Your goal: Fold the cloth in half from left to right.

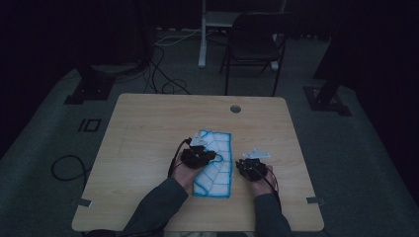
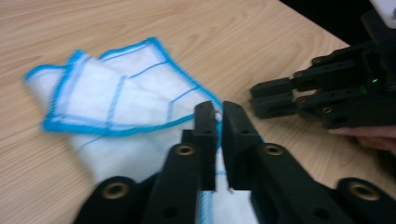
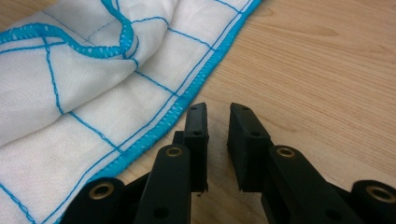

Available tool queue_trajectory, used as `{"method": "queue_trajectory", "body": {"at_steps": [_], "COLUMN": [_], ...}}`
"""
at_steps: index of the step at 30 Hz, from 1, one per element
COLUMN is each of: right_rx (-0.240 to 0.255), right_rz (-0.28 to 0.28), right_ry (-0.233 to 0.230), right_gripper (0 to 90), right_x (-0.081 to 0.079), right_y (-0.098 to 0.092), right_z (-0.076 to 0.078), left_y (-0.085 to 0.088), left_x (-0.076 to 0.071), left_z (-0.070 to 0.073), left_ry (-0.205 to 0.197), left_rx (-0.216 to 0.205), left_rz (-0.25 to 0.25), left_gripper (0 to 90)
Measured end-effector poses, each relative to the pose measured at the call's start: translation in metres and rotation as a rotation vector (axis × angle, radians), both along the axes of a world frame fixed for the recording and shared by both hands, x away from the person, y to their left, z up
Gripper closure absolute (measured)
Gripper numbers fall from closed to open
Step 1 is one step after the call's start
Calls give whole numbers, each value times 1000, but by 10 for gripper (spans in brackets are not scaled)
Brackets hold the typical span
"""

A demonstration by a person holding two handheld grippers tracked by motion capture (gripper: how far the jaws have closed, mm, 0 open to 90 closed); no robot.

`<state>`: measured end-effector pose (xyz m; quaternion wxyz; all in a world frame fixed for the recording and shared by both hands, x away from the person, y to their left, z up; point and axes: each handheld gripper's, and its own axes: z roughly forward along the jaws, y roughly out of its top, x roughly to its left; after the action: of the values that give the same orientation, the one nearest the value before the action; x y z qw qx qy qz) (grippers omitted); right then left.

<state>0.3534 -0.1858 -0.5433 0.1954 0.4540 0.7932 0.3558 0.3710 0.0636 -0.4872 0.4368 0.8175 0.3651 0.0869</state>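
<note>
Near the front edge of the wooden surface (image 1: 138, 128), two sleeves come in from the bottom. Each hand holds a black tool. The left tool (image 2: 218, 112) has its jaws nearly closed, and it pinches a blue edge of the cloth (image 1: 215, 165) between them. The right tool (image 3: 218, 116) sits just to the right of the cloth, over bare wood. Its jaws have a small gap and nothing is between them.

The cloth is white with thin blue lines and a blue border. It lies in the middle of the surface, folded over and a bit bunched at its far end.

Farther away, past the surface, a dark chair (image 1: 254, 42) stands on the floor, with cables lying to its left.
</note>
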Motion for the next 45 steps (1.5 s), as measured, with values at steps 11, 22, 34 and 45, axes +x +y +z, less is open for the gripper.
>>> {"method": "queue_trajectory", "body": {"at_steps": [11, 22, 34, 45], "right_rx": [2, 3, 3, 6], "right_rz": [3, 5, 5, 6], "right_ry": [1, 0, -1, -4], "right_gripper": [782, 784, 785, 784], "right_x": [0, 0, -1, -1], "right_y": [1, 0, 0, -1], "right_z": [0, 0, 0, 1], "left_y": [22, 20, -3, -18], "left_x": [-4, -17, -38, -42], "left_z": [-25, -42, -39, -46], "left_ry": [38, 59, 47, 63], "left_rx": [51, 83, 63, 57], "left_rz": [36, -5, -107, -141], "left_gripper": [900, 900, 900, 890]}}
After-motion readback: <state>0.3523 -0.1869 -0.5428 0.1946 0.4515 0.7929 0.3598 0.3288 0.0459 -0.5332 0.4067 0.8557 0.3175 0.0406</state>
